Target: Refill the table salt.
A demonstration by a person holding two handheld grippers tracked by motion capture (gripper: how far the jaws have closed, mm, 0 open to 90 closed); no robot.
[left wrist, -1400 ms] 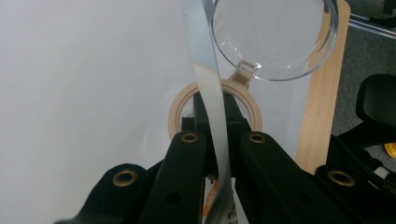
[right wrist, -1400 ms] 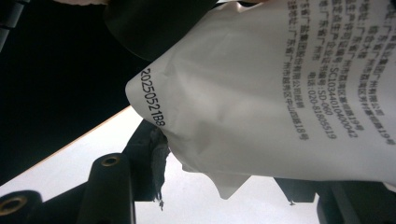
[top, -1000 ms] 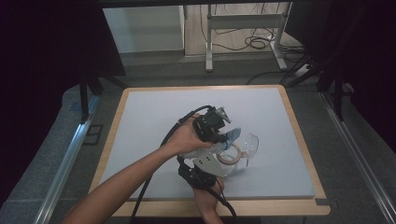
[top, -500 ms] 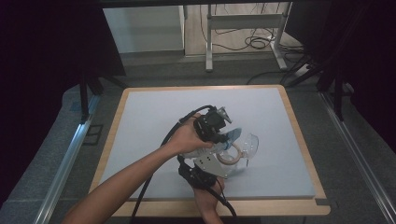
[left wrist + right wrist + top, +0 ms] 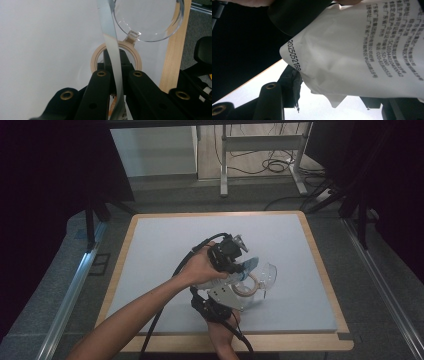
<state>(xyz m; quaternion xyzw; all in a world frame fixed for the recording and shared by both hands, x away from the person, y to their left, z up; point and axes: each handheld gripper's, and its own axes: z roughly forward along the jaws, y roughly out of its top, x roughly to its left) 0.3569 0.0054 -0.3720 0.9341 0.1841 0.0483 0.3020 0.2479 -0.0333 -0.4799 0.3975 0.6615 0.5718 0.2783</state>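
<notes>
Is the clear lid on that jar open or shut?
Open. In the left gripper view the clear lid is swung back from the tan rim, joined only at its hinge, leaving the mouth uncovered.

pouch white w/ black print | ring tan | lid clear

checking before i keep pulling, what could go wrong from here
1. The left tool pinches only a thin strip, which could slip out or tear.
2. The clear lid hangs open beside the ring and could snag.
3. The white bag blocks the right tool's camera, so its grip can't be checked.
</notes>
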